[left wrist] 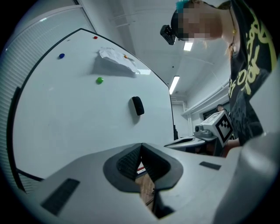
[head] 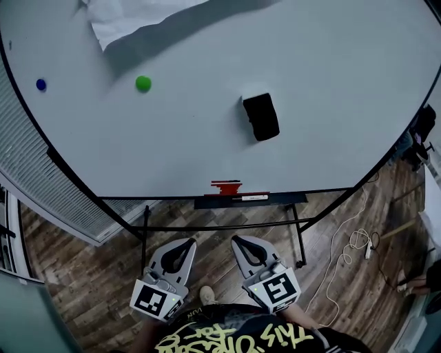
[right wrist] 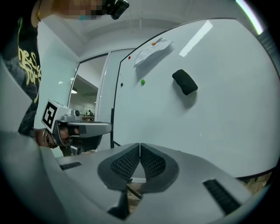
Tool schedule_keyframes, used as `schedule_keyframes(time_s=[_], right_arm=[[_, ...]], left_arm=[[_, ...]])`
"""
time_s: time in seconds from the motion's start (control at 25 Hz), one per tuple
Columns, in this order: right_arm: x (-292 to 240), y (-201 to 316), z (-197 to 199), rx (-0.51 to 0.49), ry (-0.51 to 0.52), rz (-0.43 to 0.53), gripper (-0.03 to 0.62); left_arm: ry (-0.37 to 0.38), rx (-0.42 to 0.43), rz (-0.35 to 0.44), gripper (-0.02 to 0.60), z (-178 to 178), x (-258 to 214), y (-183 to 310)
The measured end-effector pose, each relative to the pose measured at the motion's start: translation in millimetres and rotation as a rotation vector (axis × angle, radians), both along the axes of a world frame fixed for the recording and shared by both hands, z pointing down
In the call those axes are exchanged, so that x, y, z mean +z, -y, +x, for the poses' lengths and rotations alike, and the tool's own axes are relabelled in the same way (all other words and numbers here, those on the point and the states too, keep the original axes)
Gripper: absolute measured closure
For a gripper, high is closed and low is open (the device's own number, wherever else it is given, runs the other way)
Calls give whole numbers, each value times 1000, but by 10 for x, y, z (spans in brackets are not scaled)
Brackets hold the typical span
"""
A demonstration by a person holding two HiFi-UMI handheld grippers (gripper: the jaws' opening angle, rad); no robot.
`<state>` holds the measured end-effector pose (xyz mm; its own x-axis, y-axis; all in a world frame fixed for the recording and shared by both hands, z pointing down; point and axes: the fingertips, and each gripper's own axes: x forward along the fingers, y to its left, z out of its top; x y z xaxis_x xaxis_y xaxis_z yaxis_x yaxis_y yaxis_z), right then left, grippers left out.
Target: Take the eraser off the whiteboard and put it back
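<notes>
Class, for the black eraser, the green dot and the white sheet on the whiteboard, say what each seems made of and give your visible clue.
Eraser: probably felt or foam; matte black, soft-edged block. Green dot: likely a plastic magnet; small, round, evenly coloured. White sheet: paper; creased and casting a shadow.

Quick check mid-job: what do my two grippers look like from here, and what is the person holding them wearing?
The left gripper and the right gripper match: light grey plastic shells that taper to a narrow tip, lined inside with dark ribbed pads. Each carries a white cube at its rear, printed with black square markers. No cables show. The person wears a black shirt with yellow graffiti-style lettering.
</notes>
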<state>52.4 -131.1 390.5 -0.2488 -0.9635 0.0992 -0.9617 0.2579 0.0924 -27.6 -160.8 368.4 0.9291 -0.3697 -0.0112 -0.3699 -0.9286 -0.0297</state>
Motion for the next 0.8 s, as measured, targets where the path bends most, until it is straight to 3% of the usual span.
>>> schedule_keyframes(time_s=[0.56, 0.8], right_arm=[[26, 396, 69, 54, 8, -24, 583], [-28, 441, 152, 36, 9, -11, 583]], left_arm=[[17, 61, -17, 575, 100, 34, 422], [-15, 43, -40, 574, 224, -34, 441]])
